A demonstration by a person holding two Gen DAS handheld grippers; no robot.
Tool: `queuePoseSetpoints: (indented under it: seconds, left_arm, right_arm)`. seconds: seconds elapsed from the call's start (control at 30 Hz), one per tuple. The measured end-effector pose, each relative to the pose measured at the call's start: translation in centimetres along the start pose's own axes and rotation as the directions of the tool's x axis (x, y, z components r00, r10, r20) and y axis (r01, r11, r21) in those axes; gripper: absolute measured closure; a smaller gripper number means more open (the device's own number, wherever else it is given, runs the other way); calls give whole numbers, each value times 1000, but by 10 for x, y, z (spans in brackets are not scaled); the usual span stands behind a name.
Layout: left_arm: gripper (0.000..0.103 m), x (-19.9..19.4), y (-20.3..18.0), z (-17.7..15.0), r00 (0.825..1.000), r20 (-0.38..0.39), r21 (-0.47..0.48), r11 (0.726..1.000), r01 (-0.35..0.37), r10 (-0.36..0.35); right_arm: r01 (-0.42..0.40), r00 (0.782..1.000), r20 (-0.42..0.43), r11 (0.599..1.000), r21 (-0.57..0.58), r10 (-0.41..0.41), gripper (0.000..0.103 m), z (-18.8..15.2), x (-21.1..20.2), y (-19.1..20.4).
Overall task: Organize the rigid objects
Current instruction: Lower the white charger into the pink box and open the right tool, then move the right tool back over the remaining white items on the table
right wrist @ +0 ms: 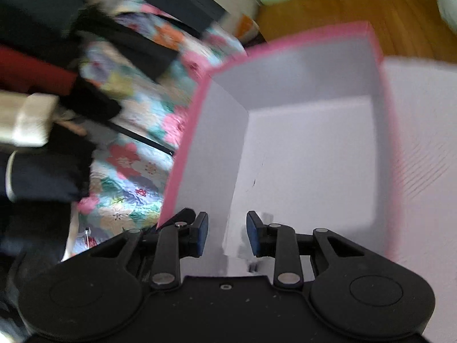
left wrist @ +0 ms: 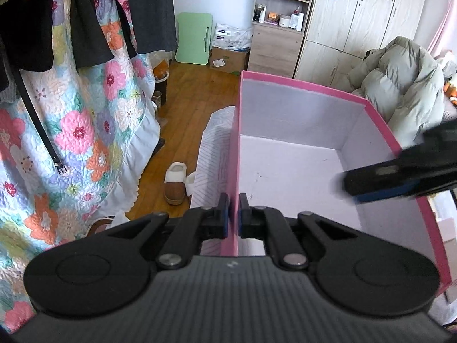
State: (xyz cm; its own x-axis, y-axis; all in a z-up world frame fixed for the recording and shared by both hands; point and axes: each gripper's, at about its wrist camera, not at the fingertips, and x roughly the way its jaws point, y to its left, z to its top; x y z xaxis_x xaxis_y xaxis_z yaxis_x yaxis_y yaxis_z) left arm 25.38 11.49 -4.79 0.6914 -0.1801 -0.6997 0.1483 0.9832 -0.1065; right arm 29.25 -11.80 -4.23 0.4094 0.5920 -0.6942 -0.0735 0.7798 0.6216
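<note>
Over the pink box [left wrist: 300, 154], left gripper [left wrist: 233, 214] pinches its wall; blurred right gripper [right wrist: 227, 233] gapes

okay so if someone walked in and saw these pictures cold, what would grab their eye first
The big pink box with its bare white inside fills the middle, and the left gripper is clamped on its near left wall. The right gripper hangs open over the box. To the left, a bright flowered quilt hangs under dark clothes.

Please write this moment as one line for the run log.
left gripper: shut on pink box wall | right gripper: open, over box interior | box: nothing visible inside | right view: blurred
</note>
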Motion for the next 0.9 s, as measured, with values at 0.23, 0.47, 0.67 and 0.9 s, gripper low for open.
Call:
queuePoseSetpoints:
  seconds: [0.23, 0.47, 0.67, 0.9]
  left_arm:
    - [99, 5, -8, -1, 999, -7, 12, 999, -35, 35]
    - [99, 5, -10, -2, 999, -14, 8, 999, -39, 40]
    - [100, 4, -12, -1, 998, -16, 12, 998, -64, 64]
    - [99, 4, -18, 0, 995, -23, 21, 995, -99, 100]
  right_arm:
    - [208, 965, 197, 964, -167, -174, 65, -35, -113, -34]
    - [422, 900, 182, 897, -131, -396, 65, -72, -155, -98]
    - [522, 849, 146, 848, -93, -507, 65, -110, -162, -135]
    - [550, 835, 90, 826, -123, -542, 65, -135, -167, -153]
